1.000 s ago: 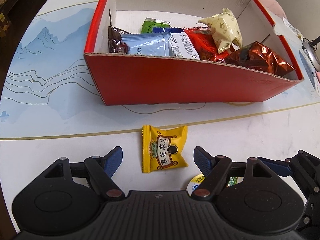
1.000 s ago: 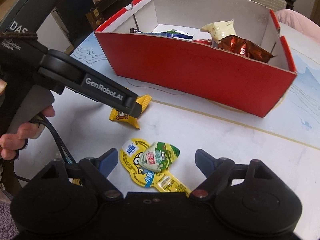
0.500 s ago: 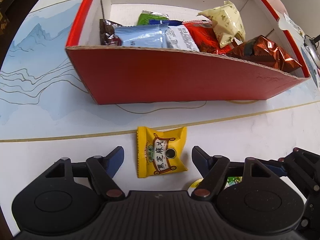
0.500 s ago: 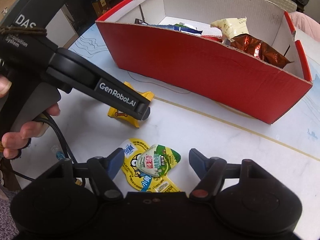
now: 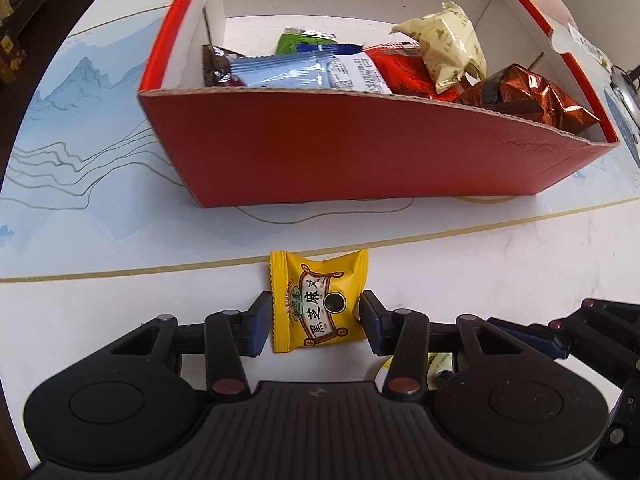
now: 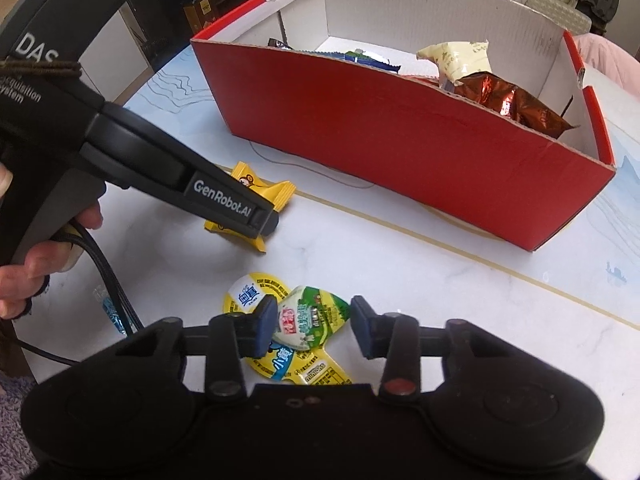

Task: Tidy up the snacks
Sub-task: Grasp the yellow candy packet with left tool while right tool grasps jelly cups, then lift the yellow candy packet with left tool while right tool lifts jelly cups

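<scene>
Both grippers have narrowed in the last second: the left gripper (image 5: 313, 322) is closing around the yellow packet (image 5: 319, 301) lying just near of the red box (image 5: 360, 152), pads nearly touching it. The right gripper (image 6: 313, 328) is closing around the green jelly cup (image 6: 312, 316), right pad still apart, so both snacks are being readied for lifting into the box.

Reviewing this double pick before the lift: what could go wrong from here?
1. The right claw is closing on the green jelly cup, which lies on a yellow jelly cup; only its left pad touches, so the lower cup may drag along.
2. The left claw is closing around the flat yellow sesame snack packet; the wrapper could buckle and slip.
3. The red box has a tall front wall to clear.
</scene>
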`<control>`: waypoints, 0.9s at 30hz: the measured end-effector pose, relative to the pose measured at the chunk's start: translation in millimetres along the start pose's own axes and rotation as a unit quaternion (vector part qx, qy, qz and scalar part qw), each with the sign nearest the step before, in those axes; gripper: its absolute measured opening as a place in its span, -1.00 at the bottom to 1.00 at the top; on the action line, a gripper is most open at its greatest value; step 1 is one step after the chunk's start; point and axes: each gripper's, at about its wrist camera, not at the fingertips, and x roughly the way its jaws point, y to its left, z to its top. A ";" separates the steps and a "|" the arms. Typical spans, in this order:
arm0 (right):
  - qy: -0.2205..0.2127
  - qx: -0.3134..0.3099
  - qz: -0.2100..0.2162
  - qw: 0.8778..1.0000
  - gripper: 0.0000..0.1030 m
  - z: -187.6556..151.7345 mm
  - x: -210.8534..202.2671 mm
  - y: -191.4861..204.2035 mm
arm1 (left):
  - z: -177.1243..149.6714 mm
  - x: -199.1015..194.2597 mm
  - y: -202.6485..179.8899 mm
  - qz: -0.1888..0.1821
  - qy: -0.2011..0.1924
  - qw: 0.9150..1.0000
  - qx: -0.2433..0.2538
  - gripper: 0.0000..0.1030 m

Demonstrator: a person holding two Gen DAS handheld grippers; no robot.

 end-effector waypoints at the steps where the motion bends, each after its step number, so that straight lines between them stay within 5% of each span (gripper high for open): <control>1: -0.003 -0.003 -0.001 1.000 -0.34 -1.1 -1.2 0.4 | -0.2 0.2 1.7 0.000 0.000 1.000 -0.002 -0.11; 9: -0.019 0.001 0.002 1.000 -0.62 -3.4 -8.0 -6.4 | -10.5 -16.8 17.4 -0.008 -0.007 1.000 -0.020 -0.14; 27: 0.006 0.023 0.008 1.000 -0.48 -5.2 -0.1 -9.6 | -23.7 -37.7 30.5 -0.021 -0.024 0.999 -0.037 -0.14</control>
